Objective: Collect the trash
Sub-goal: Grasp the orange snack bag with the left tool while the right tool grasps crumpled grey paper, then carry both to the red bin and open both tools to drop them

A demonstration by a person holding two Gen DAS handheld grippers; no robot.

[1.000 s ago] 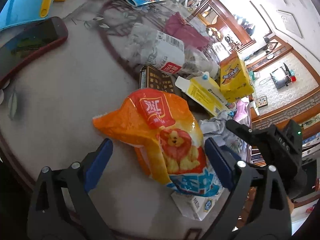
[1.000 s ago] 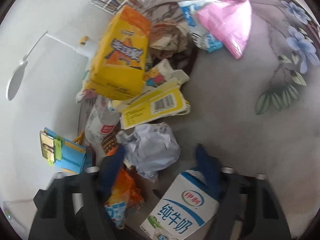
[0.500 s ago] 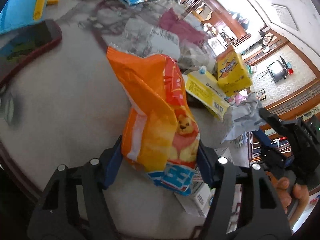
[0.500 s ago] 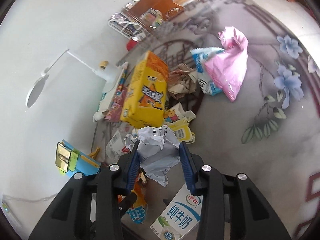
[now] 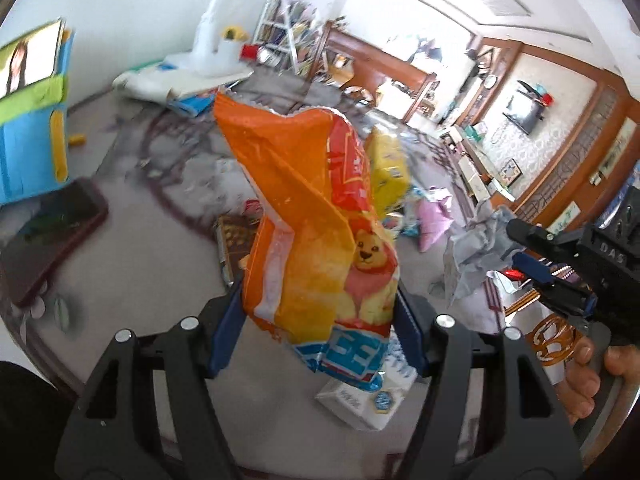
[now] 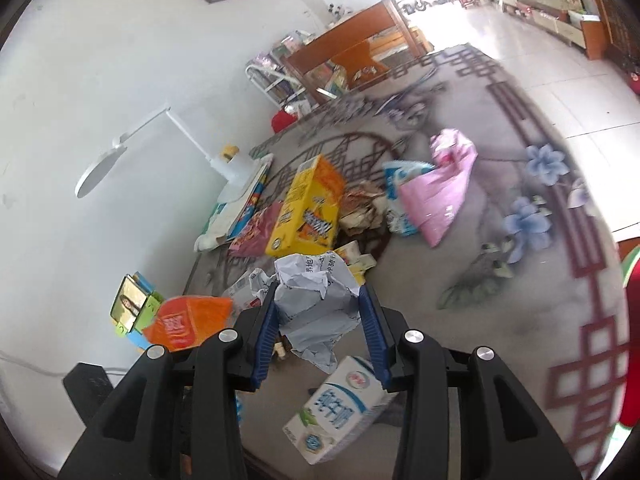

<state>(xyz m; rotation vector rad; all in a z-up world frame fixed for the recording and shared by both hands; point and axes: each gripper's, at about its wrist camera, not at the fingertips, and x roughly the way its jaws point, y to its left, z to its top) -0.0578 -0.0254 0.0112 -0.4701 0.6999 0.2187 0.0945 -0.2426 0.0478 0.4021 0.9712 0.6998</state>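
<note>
The left gripper [image 5: 320,320] held an orange snack bag [image 5: 312,220] between its blue pads, upright and lifted above the table [image 5: 132,280]. The right gripper [image 6: 322,320] held a crumpled grey paper [image 6: 316,304], pressed from both sides and also raised; the same paper showed in the left view, in front of a hand [image 5: 588,376]. Below both, a white milk carton [image 6: 340,408] lay on its side near the table edge. Further back, a yellow box [image 6: 308,208], a pink bag [image 6: 440,196] and brown paper [image 6: 364,208] lay close together in a pile. A dark phone [image 5: 52,236] lay at the left.
</note>
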